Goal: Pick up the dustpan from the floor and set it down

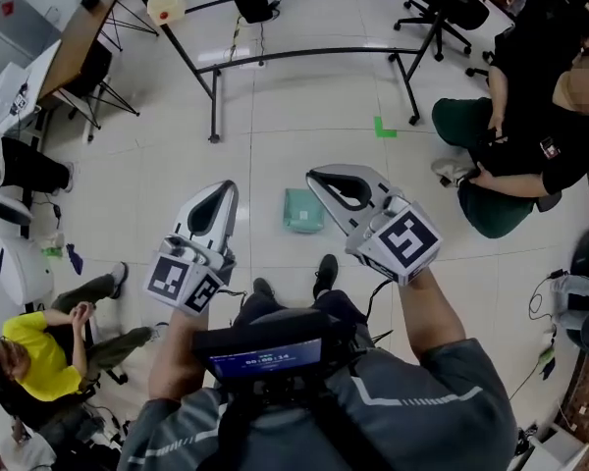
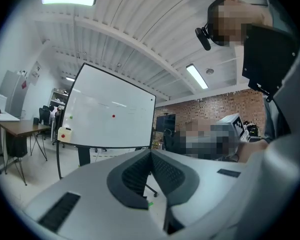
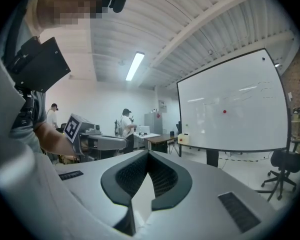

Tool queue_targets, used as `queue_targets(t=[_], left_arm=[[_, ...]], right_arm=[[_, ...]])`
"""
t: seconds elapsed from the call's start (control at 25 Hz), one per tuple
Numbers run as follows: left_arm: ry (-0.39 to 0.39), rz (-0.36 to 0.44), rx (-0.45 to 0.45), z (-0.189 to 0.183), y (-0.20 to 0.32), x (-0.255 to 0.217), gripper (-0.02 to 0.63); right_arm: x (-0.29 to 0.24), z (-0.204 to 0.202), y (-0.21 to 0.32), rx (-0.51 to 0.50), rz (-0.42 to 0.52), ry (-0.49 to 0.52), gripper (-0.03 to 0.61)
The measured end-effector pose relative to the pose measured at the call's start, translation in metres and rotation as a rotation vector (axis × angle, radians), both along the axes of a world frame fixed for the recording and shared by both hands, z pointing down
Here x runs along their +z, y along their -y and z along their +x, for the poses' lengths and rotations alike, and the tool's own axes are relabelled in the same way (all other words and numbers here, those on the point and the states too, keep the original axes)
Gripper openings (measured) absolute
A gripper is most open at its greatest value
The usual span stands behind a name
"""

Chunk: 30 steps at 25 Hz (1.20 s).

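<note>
The dustpan (image 1: 302,210) is a pale green, flat, squarish thing lying on the white tiled floor, just ahead of my feet. It shows only in the head view. My left gripper (image 1: 226,186) is held up in the air to its left, and my right gripper (image 1: 314,175) is raised just right of it. Both are well above the floor and point level into the room. In the left gripper view the left gripper (image 2: 151,151) has its tips meeting with nothing between them. The right gripper (image 3: 149,154) is likewise shut and holds nothing.
A whiteboard on a black tube stand (image 1: 304,57) crosses the floor ahead. A seated person in black (image 1: 530,145) is at the right, and another in yellow (image 1: 39,356) sits low at the left. An office chair (image 1: 442,13), a desk (image 1: 79,27) and a green tape mark (image 1: 384,127) lie farther off.
</note>
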<state>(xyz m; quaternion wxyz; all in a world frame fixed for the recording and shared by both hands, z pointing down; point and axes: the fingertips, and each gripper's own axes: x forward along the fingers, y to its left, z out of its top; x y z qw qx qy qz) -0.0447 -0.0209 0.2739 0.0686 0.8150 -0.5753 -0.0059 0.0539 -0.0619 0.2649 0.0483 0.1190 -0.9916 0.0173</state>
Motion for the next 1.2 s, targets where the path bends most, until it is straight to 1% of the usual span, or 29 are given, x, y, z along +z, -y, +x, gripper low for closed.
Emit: queue_targets(t=[0.12,0.24,0.32,0.4,0.48,0.6,0.68,0.76,0.84,0.96,1.08,1.2], left_arm=[[0.012,0.002,0.017,-0.015,-0.041,-0.006,0.031],[0.007,0.03,0.078,-0.024,-0.095,-0.027,0.031],[0.005,0.034,0.097,-0.042,-0.132,-0.033,0.031],[0.009,0.034,0.113,-0.067,-0.169,-0.034,0.031],[0.008,0.039,0.147,-0.09,-0.208,-0.035,0.031],[0.004,0.036,0.182,-0.109,-0.263,-0.039,0.031],[-0.005,0.03,0.183,-0.11,-0.286,-0.04,0.031],[-0.028,0.034,0.166,-0.111,-0.303,-0.044,0.031],[-0.05,0.041,0.163,-0.108,-0.321,-0.053,0.031],[-0.039,0.049,0.182,-0.102,-0.346,-0.073,0.031],[-0.028,0.058,0.171,-0.089,-0.357,-0.083,0.031],[-0.029,0.07,0.163,-0.068,-0.365,-0.088,0.031]], right_arm=[[-0.007,-0.019,-0.035,0.004,-0.005,-0.011,0.009],[-0.026,-0.033,-0.083,0.037,-0.024,0.016,0.009],[-0.035,-0.047,-0.12,0.088,-0.014,0.02,0.009],[-0.041,-0.064,-0.158,0.151,-0.012,0.032,0.009],[-0.044,-0.08,-0.199,0.212,-0.016,0.045,0.009],[-0.049,-0.092,-0.259,0.271,-0.029,0.052,0.009],[-0.049,-0.088,-0.289,0.3,-0.042,0.05,0.009],[-0.051,-0.083,-0.311,0.321,-0.041,0.035,0.009],[-0.063,-0.077,-0.331,0.342,-0.037,0.03,0.009],[-0.089,-0.065,-0.35,0.379,-0.025,0.069,0.009],[-0.1,-0.046,-0.362,0.381,-0.005,0.086,0.009],[-0.1,-0.027,-0.37,0.36,-0.018,0.069,0.009]])
